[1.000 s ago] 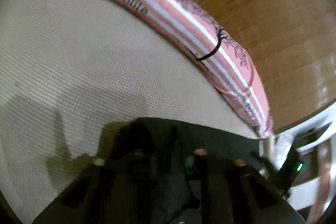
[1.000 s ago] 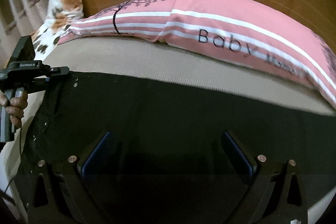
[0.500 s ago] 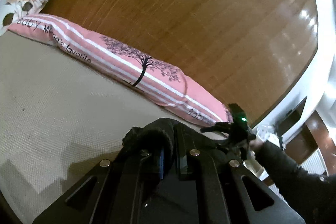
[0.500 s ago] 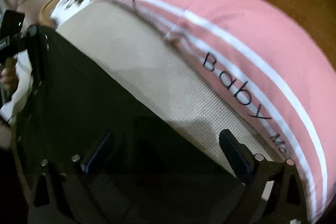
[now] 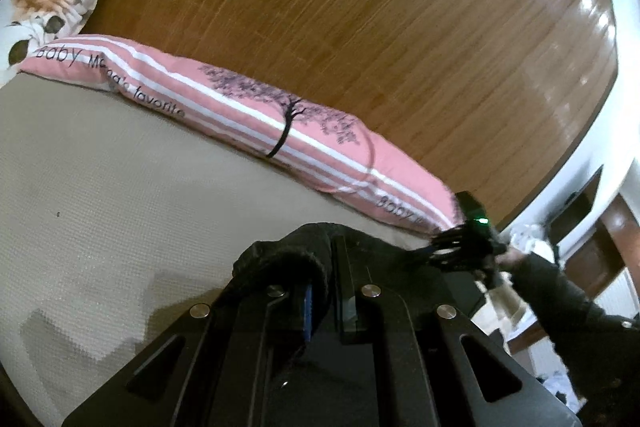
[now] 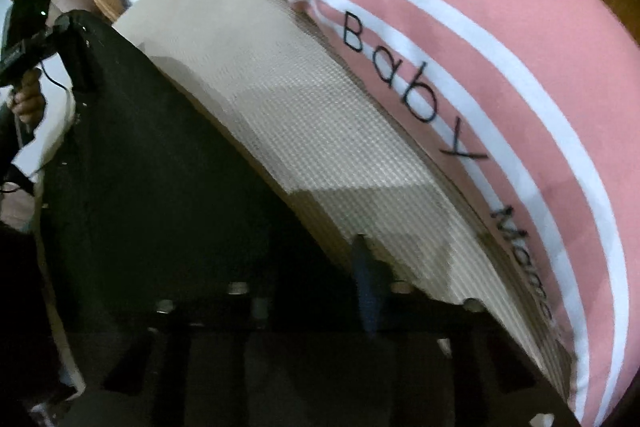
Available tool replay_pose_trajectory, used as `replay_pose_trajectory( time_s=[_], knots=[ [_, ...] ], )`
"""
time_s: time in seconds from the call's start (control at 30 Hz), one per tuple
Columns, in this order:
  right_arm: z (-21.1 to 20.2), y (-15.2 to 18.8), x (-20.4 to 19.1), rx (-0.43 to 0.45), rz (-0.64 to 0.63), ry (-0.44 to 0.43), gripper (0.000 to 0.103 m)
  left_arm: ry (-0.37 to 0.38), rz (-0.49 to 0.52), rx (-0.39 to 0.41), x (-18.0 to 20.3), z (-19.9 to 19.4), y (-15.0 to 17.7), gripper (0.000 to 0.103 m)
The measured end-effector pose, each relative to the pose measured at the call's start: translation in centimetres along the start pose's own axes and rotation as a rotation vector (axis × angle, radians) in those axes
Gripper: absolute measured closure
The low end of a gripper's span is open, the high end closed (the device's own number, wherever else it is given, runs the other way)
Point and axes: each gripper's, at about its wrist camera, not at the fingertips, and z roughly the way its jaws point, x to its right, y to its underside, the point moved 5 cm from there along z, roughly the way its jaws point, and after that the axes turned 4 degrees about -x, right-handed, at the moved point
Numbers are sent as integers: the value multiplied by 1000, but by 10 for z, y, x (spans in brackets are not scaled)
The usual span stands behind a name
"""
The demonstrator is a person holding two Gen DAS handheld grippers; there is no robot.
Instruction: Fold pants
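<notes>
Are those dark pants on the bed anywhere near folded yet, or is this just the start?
Just the start, it seems. Done: the black pants lie spread on the beige bed cover, and the left gripper is pinching one bunched edge. In hand: the right gripper is closing its jaws at the opposite edge, with dark fabric between them. Left: no fold shows yet, so the folding itself remains.

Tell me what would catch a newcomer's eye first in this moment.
The long pink striped pillow lettered "Baby", lying along the wooden headboard at the far edge of the beige mattress. Next, the black pants spread dark across the mattress. The left gripper is shut on a bunched edge of them; the right gripper is closing at the opposite edge.
</notes>
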Motion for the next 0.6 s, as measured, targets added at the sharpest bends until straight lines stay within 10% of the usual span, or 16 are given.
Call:
replay_pose_trajectory(
  time_s=[0.6],
  knots=[
    [-120, 112, -138, 232, 183, 374, 97, -88, 221, -59, 51, -66, 42, 95]
  ],
)
